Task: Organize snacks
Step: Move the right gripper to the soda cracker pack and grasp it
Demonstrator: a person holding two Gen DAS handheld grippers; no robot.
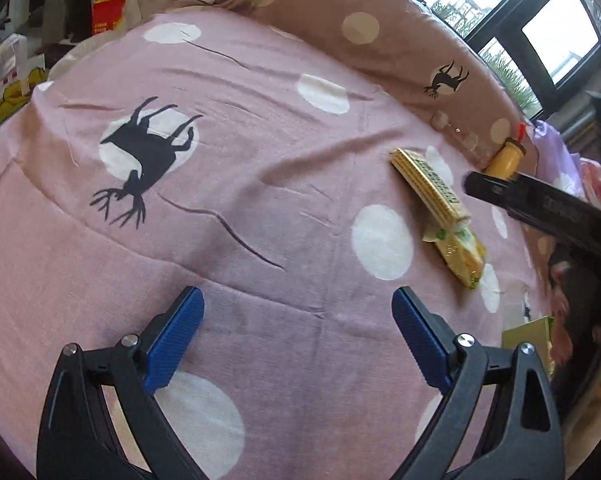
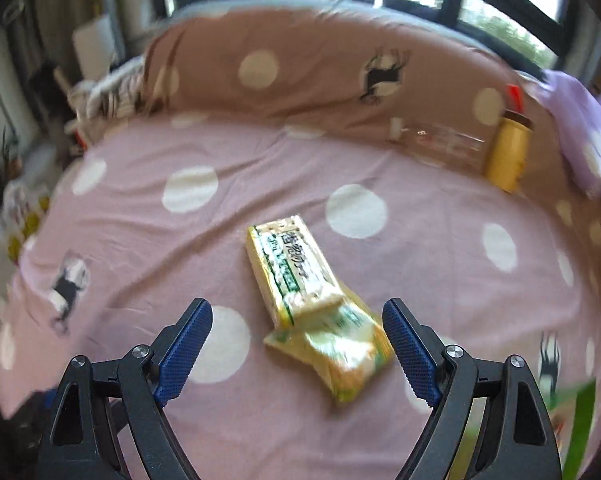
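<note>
So the snacks here are two yellow-green packs lying on the pink spotted bed sheet (image 2: 140,208): a long flat wafer pack (image 2: 288,264) with its near end resting on top of a crinkly snack bag (image 2: 340,352). They touch and overlap, roughly mid-bed, well short of the brown spotted pillow (image 2: 260,60) at the far edge. A yellow bottle (image 2: 508,152) with a red cap stands over by that pillow, next to something clear I can't make out.

The right gripper (image 2: 296,344) is right over the pair, jaws wide and holding nothing, with the bag sitting in the gap between them but not pinched. The left gripper (image 1: 296,336) hangs over bare sheet off to the side, jaws wide too, also empty.

My guess is the step in hand is grabbing one of the two packs with the right one. If it were me, I'd go for the wafer pack first since it sits on top. Line the jaws across its narrow width, come down square and squeeze gently; wafers crack easily. That view is blurry, so settle before closing. The foil bag looks slippery, so grab it by the body, not the crimped end.
</note>
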